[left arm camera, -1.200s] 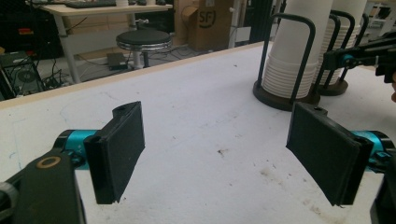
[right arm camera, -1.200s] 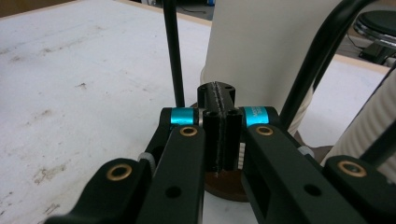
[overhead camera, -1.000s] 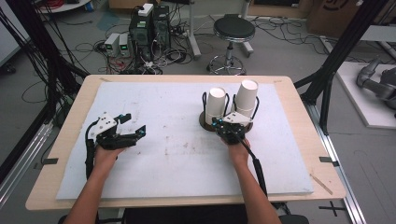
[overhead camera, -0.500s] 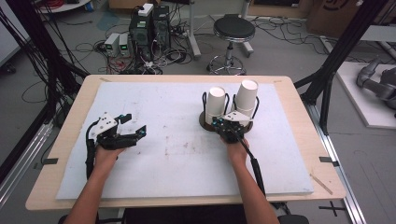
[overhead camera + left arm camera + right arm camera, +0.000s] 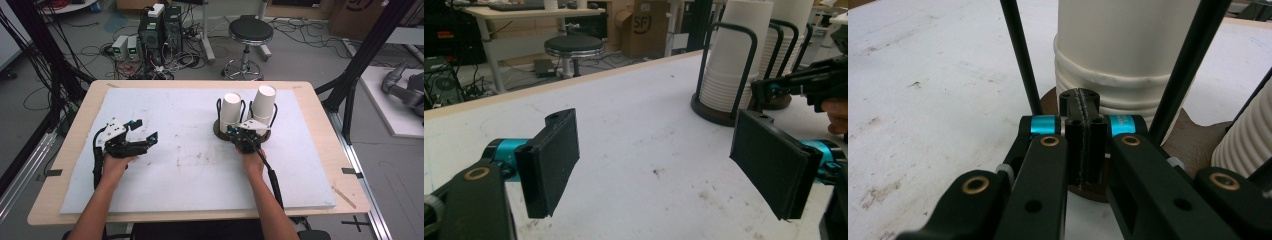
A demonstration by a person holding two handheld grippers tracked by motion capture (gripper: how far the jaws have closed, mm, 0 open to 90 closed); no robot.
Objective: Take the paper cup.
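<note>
The right hand-held gripper (image 5: 244, 138) sits at the near foot of the left cup stack (image 5: 230, 113), its jaws pressed flat together with nothing between them, just in front of the round dark base (image 5: 1198, 137) of the cup holder. The left hand-held gripper (image 5: 142, 140) rests well apart on the left of the tabletop (image 5: 190, 170), jaws spread wide and empty.

The step in hand looks like taking a cup from that stack. To do it well, the right jaws would have to part first, then come in level between the thin black rods (image 5: 1020, 55) of the holder rather than against them, and close on the top cup alone. A light squeeze seems wise: too firm and the wall will probably buckle, too low and several nested cups may lift together. The wide left hand-held gripper could steady the holder.

The cups are white, smooth and slightly tapered, stacked upside down, their rolled rims (image 5: 1108, 82) forming a ribbed band near the bottom. A second stack (image 5: 263, 104) stands just to the right in a matching holder. The rods are slim, rounded and glossy; the base looks like dark wood. The tabletop cover is matt white, scuffed and stained, with a pale wooden border.
</note>
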